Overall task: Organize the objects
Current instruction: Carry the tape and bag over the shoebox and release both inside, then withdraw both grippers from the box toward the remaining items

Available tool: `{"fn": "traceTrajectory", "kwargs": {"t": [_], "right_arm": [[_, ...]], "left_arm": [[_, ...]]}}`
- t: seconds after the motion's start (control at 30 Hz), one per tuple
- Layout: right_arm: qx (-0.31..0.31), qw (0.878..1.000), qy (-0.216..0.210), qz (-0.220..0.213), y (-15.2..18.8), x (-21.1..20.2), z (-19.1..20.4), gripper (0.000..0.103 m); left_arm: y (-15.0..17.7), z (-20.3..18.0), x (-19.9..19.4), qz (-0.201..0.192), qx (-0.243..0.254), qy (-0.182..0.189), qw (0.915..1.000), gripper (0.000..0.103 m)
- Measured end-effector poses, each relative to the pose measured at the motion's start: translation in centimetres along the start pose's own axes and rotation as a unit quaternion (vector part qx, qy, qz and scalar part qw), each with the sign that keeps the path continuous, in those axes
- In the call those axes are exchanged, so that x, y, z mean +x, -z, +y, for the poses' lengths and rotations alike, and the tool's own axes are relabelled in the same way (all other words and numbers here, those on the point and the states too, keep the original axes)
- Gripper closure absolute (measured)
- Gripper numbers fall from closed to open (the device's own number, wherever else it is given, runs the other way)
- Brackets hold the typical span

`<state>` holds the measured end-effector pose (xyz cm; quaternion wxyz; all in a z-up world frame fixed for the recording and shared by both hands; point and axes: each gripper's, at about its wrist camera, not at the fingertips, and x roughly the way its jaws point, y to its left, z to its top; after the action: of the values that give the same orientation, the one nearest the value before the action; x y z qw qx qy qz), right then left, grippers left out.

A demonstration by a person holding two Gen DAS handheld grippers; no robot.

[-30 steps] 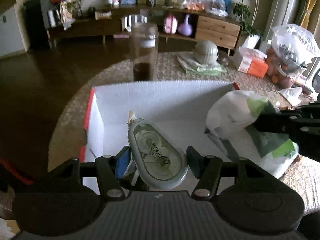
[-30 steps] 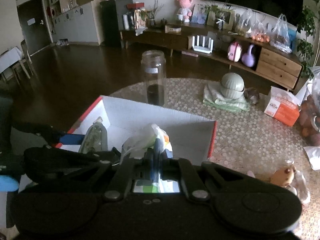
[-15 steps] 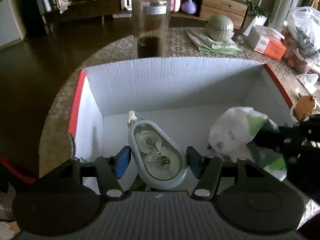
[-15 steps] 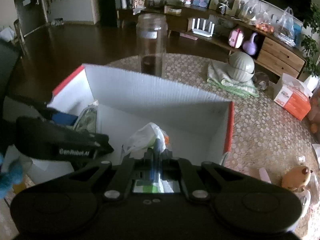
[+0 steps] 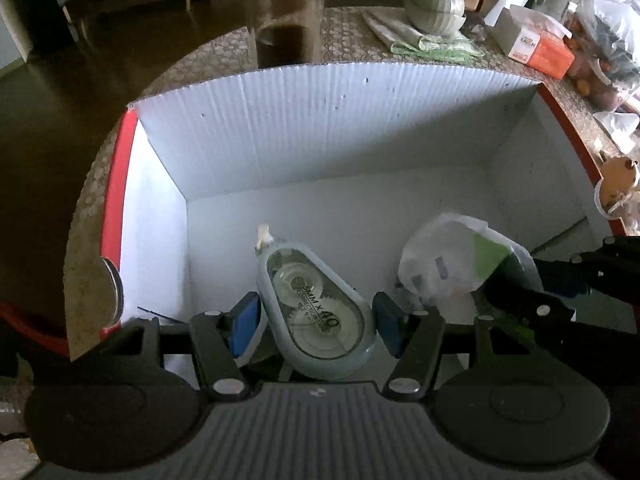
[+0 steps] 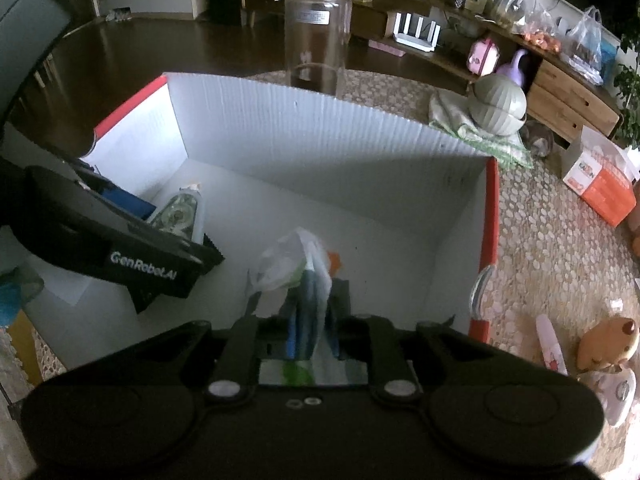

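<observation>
Two things are on their way into the white box at once: the correction tape, pinched between the blue pads of the left gripper, and a small plastic bag of green-and-white contents, clamped between the pressed-together fingers of the right gripper. A second ago both were held level with the box's rim, the bag well above the right-hand wall; since then both grippers have come down and forward, so the tape and the bag now hang inside the walls, low over the white floor. From these views I cannot tell whether either touches the floor yet. The tape sits toward the left half, the bag toward the right, apart from each other. That suggests the carrying is nearly done and the release is what remains. Beyond the far wall stands a tall glass jar on the patterned table, with a green lidded bowl and an orange tissue box further right, all outside the box
</observation>
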<state>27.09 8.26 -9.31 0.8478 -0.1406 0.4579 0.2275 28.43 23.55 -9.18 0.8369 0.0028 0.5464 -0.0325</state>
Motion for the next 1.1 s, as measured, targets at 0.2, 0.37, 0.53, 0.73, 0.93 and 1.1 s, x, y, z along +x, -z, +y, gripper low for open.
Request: {"fn": "traceTrajectory", "kwargs": {"t": [0.2,0.37,0.53,0.73,0.93,1.1], "right_arm": [[-0.003,1.000,-0.002,-0.004,-0.1,-0.4,0.0,0.059],[0.002,1.000,-0.014,-0.022,-0.1,-2.0,-0.2,0.050],[0.007,0.999,-0.028,-0.041,0.2,-4.5,-0.5,0.045],[0.004,0.997,-0.039,-0.062,0.9,-7.5,-0.5,0.043],[0.007,0.995,-0.046,-0.084,1.9,-10.8,-1.2,0.041],[0.010,0.994,-0.049,-0.099,3.0,-13.1,-2.1,0.034]], "left_arm": [[0.1,-0.2,0.1,0.000,0.004,-0.006,1.0000,0.037],[0.2,-0.6,-0.5,-0.017,0.003,-0.021,0.9996,0.037],[0.4,-0.9,-2.2,-0.038,-0.006,-0.022,0.9990,0.030],[0.8,-1.3,-5.0,-0.061,-0.017,-0.019,0.9978,0.030],[1.6,-2.8,-8.3,-0.087,-0.009,-0.017,0.9960,0.030],[2.8,-4.4,-11.1,-0.103,-0.004,-0.013,0.9946,0.030]]}}
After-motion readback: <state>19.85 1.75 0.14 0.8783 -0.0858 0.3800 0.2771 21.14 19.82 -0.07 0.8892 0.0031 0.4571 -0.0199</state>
